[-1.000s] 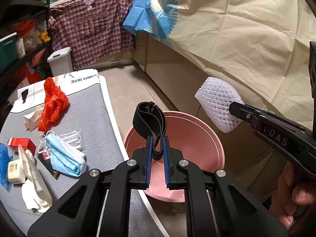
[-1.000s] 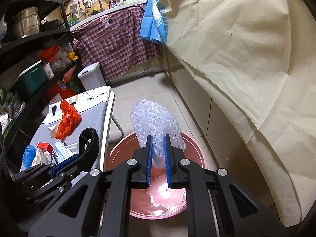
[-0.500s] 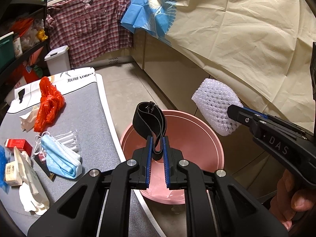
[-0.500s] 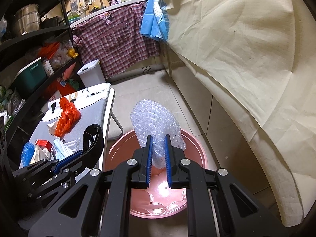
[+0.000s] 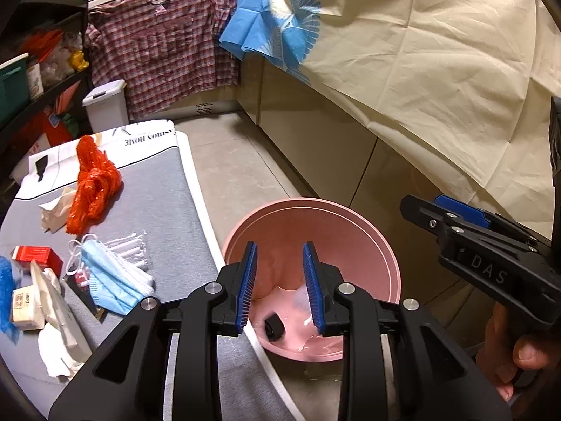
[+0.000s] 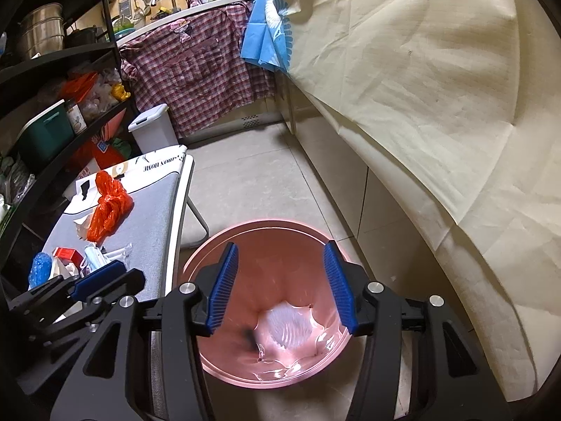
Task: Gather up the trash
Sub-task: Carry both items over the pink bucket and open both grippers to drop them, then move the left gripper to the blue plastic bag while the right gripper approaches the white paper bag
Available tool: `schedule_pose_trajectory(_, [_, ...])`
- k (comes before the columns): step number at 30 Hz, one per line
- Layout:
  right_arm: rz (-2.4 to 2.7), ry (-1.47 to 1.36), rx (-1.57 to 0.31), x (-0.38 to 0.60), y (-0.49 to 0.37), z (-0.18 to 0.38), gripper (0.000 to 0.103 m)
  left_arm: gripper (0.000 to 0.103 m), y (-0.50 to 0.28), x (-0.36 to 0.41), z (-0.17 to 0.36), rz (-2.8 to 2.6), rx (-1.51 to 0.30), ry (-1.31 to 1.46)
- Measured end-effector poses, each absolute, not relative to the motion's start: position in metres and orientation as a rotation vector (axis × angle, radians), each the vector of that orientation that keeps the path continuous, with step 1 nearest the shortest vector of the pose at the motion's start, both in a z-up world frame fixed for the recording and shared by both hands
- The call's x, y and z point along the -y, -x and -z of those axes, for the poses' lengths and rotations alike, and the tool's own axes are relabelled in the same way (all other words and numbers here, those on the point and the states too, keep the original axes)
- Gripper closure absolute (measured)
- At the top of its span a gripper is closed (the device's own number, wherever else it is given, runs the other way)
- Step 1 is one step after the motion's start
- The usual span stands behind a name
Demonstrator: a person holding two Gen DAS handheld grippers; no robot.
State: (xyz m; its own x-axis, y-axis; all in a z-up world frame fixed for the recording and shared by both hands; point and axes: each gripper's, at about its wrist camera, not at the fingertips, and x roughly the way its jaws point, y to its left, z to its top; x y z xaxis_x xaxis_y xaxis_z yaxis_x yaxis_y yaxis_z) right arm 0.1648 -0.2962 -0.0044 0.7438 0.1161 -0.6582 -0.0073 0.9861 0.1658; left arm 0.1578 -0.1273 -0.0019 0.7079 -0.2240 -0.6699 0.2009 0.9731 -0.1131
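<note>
Both the left gripper (image 5: 280,277) and the right gripper (image 6: 282,286) hung side by side with jaws spread wide and nothing between them

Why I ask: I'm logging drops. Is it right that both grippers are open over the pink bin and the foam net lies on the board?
Not quite. Both the left gripper and right gripper are open over the pink bin, but the foam net lies inside the bin, not on the board. The right wrist view shows it.
</note>
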Motion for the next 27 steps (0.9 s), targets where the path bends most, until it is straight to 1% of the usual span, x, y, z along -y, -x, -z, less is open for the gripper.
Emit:
schedule_pose_trajectory(9, [-0.087,-0.104,-0.651,0.285,-0.151,-0.008,0.052,0.076,-0.133,0.087,-0.025,0.192,-0.693,0.042])
schedule_pose_trajectory(13, [-0.119,-0.101,-0.601,0.277,-0.141,-0.017,0.054,0.076,-0.119,0.054,-0.042,0.146,-0.660,0.045])
schedule_pose_trajectory(25, [-0.252,-0.061,-0.503,0.231,-0.110,-0.051,0.058,0.076,-0.084,-0.077,-0.076,-0.014,-0.615,0.019])
schedule_pose_trajectory(27, [-0.291,-0.069,-0.496,0.217,-0.107,-0.057,0.061,0.076,-0.083,-0.101,-0.078,-0.050,-0.608,0.019])
